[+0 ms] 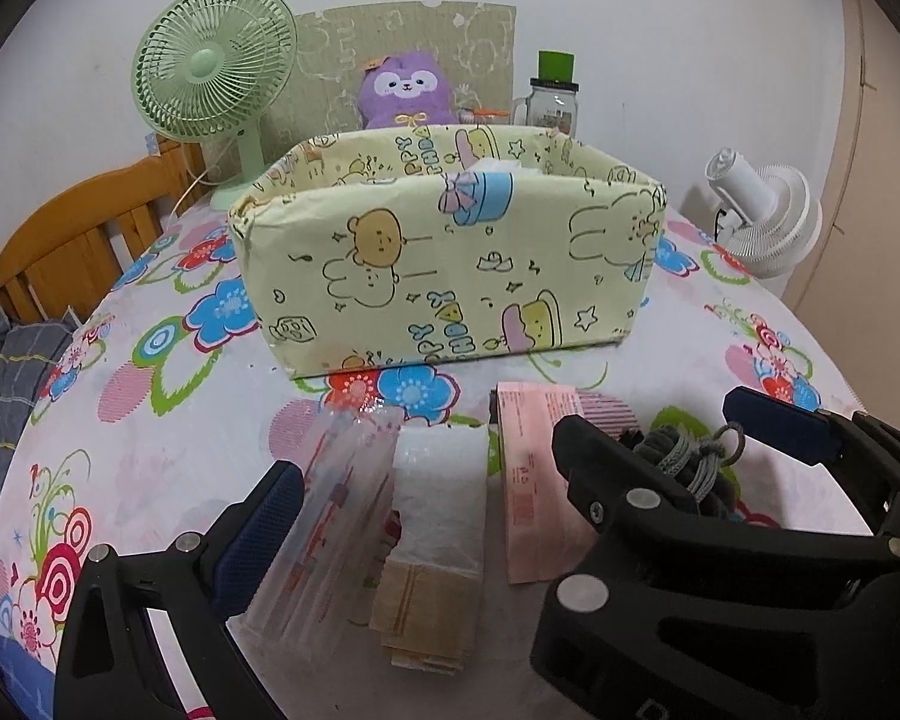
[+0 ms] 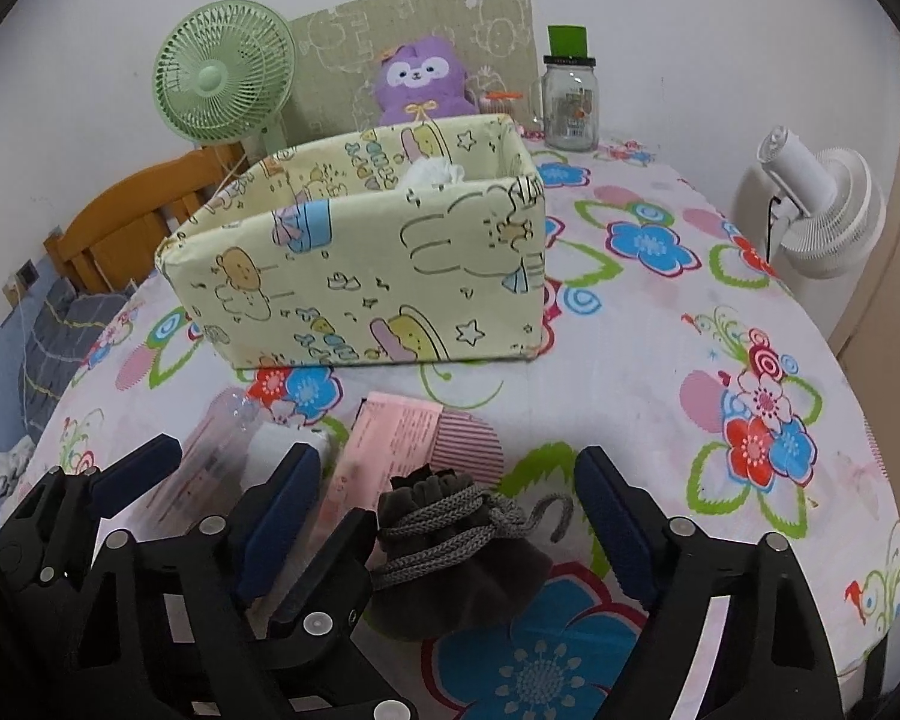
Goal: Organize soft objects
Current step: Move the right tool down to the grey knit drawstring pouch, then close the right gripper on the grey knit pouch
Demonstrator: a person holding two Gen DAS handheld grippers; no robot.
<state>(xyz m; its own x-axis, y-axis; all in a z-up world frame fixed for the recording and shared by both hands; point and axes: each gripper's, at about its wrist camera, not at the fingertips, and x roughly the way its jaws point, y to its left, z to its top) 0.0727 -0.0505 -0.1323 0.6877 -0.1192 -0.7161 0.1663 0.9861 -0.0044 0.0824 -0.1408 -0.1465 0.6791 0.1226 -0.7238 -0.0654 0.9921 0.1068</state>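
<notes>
Grey drawstring pouch [image 2: 450, 564] lies on the floral bench [image 2: 660, 360] at lower centre of the right wrist view, cinched neck toward the top of the frame, long axis running top to bottom; cord loop trails to the right.

Right tool [image 2: 450, 516]: jaws wide, one either side of the pouch, pads not touching it.

Left tool [image 1: 432, 480]: jaws wide apart, straddling a clear-wrapped white pack [image 1: 441, 498] and a clear sleeve [image 1: 336, 510] (long axes top to bottom); nothing gripped.

Pink packet [image 1: 540, 480] lies between pack and pouch.

Yellow cartoon-print box [image 1: 450, 252], upper centre, open top; something white [image 2: 432, 173] shows inside (cannot identify).
</notes>
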